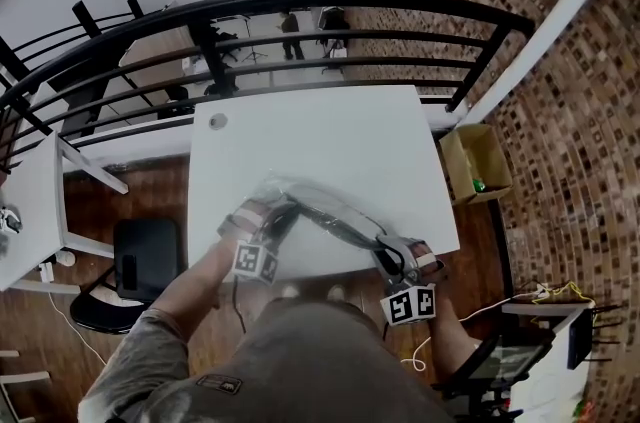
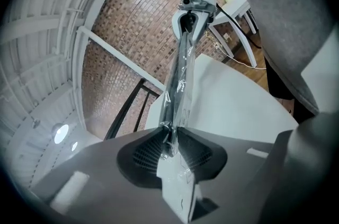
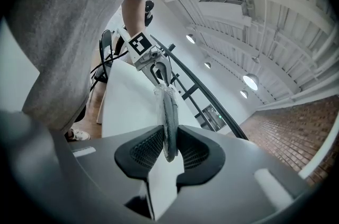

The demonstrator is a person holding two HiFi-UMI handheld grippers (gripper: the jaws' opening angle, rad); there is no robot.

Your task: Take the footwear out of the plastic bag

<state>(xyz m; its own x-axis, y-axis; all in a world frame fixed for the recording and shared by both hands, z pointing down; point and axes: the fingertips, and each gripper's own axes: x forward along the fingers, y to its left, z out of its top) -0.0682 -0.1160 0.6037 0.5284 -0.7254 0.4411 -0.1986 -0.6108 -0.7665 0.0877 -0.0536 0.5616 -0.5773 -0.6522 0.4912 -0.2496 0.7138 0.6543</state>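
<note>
A clear plastic bag (image 1: 318,209) with dark footwear (image 1: 345,229) inside is stretched above the near part of the white table (image 1: 330,131). My left gripper (image 1: 268,233) is shut on the bag's left end, and my right gripper (image 1: 392,256) is shut on its right end. In the left gripper view the pads of the left gripper (image 2: 170,139) pinch crinkled film and a dark strip of the bag (image 2: 180,77), which runs up to the right gripper (image 2: 192,15). In the right gripper view the right gripper (image 3: 169,146) clamps the plastic-wrapped dark footwear (image 3: 168,112) edge-on, with the left gripper (image 3: 154,68) at the far end.
A black railing (image 1: 300,11) runs behind the table. A cardboard box (image 1: 478,163) stands on the floor to the right and a black chair (image 1: 145,261) to the left, beside a second white table (image 1: 30,211). A small round mark (image 1: 217,121) sits at the table's far left corner.
</note>
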